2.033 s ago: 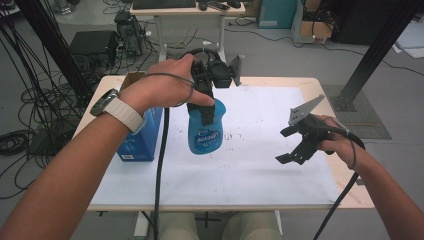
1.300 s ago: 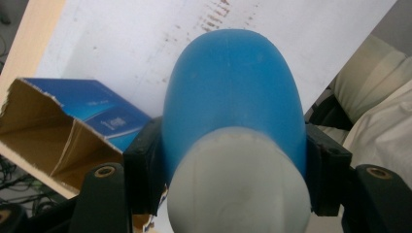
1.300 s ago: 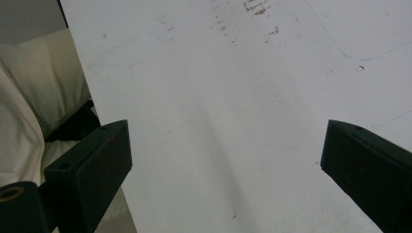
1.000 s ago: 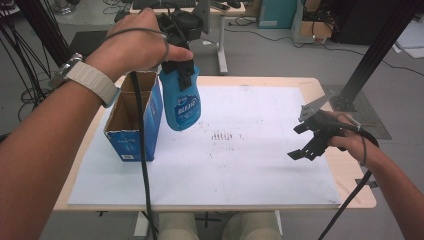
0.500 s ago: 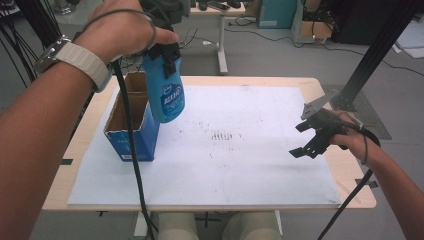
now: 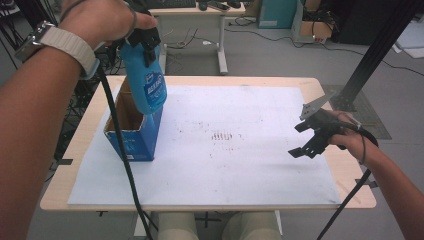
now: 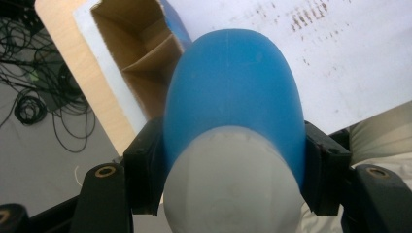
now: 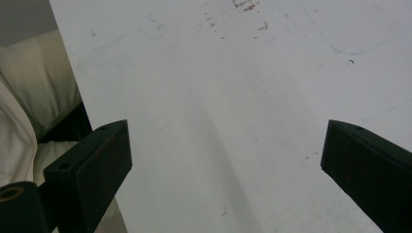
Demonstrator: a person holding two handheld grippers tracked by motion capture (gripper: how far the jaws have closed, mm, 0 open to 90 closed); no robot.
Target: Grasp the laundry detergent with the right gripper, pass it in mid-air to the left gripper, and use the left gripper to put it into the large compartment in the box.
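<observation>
One blue bottle (image 6: pixel 145 80), label unreadable, sits clamped in the left hand-held gripper (image 6: pixel 142 37); the right hand-held gripper (image 6: pixel 312 137) gapes wide.

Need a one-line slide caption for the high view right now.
Left gripper holds a blue plastic bottle above an open blue cardboard box; right gripper hovers open over the white mat.

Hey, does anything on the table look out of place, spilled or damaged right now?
Nothing spilled or broken. The white mat has dark scuff marks near its middle. The left gripper holds the blue bottle tilted above the open blue box.
</observation>
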